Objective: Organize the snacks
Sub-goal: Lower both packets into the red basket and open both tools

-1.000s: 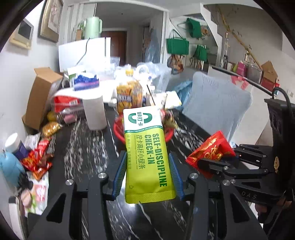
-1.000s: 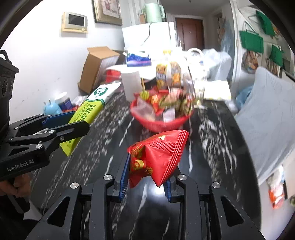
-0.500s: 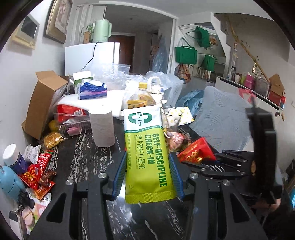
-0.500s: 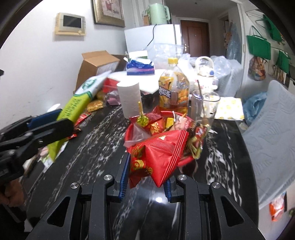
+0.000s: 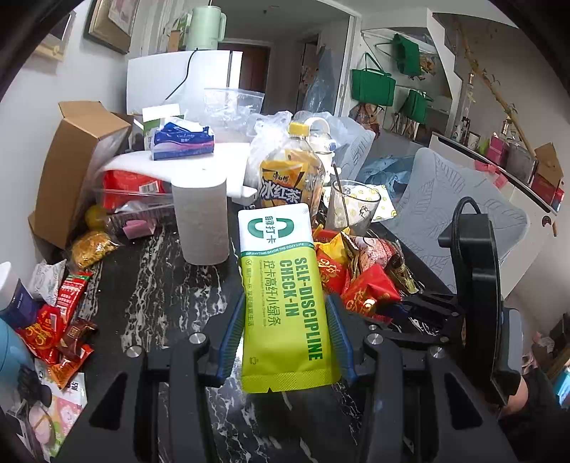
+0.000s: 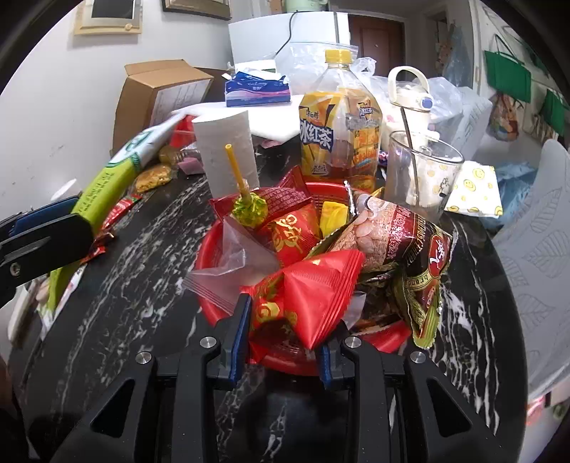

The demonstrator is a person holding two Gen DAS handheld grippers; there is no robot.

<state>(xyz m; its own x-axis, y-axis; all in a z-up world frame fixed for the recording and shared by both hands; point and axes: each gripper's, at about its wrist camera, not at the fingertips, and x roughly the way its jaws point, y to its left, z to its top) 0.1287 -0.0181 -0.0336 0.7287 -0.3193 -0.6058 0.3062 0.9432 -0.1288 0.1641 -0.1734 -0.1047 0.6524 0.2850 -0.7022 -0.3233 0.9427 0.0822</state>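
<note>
Right up close in the left wrist view, the left gripper [image 5: 286, 338] is clamped on a green pouch [image 5: 285, 302], blue pads pressed on both long edges, and the pouch stands up tall between the fingers over the black marble table [image 5: 149, 285]. Over in the right wrist view, the right gripper [image 6: 281, 338] is squeezed tight on a red packet [image 6: 310, 295], which is crumpled between its pads and hanging right over the near rim of the red basket [image 6: 213, 249].

The basket is already stuffed: a lollipop [image 6: 249, 210] with a yellow stick poking up, a clear bag [image 6: 235, 260] on the left, more red packets, and a big brown snack bag [image 6: 409, 249] flopping over the right edge.

Left side of the table has a loose pile of red and brown wrappers [image 5: 60, 327] near the edge, well apart from the basket.

Just past the basket: a paper roll [image 6: 228, 153] standing upright on the left, an iced tea bottle [image 6: 338, 121] in the middle, and a glass [image 6: 420, 171] with a spoon in it on the right. Farther back there's a tissue pack [image 6: 256, 89] on a white board, an open cardboard box [image 6: 160, 96] against the wall, and a white fridge [image 6: 278, 32] behind everything. A grey chair [image 5: 456, 213] sits off to the right.
</note>
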